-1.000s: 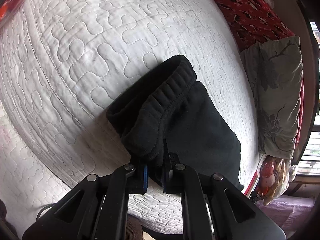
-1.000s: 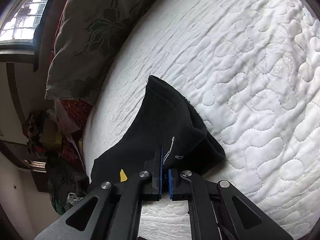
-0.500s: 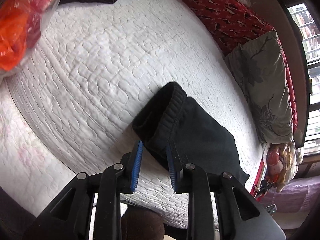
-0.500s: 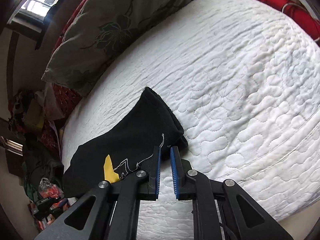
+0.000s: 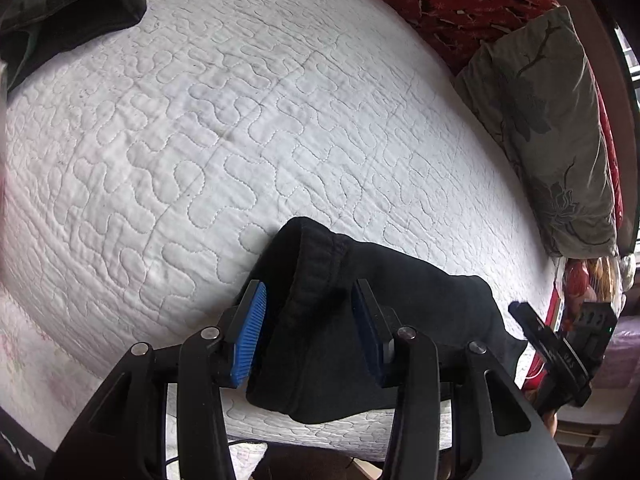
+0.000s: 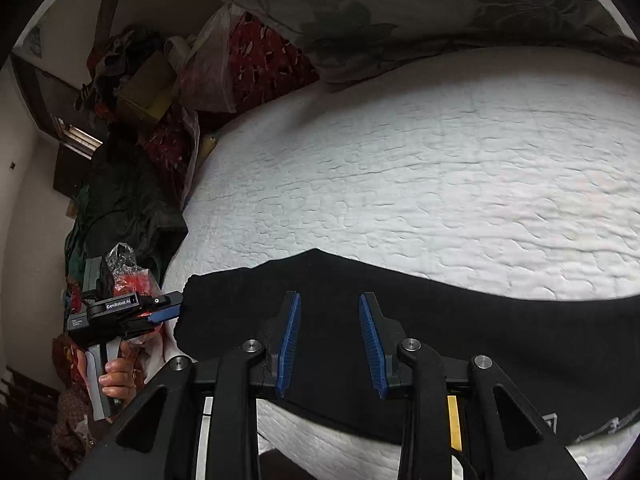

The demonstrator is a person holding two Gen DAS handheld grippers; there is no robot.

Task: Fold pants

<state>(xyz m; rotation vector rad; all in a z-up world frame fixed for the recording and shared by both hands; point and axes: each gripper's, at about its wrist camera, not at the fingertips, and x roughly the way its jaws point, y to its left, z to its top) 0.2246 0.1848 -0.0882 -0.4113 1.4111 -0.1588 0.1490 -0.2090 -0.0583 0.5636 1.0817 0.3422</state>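
My left tongs stand spread at lower centre, astride the ribbed waistband of the folded black pants by the white quilted bed's near edge; my right tongs gape over them, bare quilt beyond.

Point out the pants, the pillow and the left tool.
pants (image 5: pixel 400 320), left wrist view, on the black cloth beside the waistband.
pillow (image 5: pixel 552 128), left wrist view, on its grey flowered face.
left tool (image 5: pixel 306 334), left wrist view, midway between its open fingertips.
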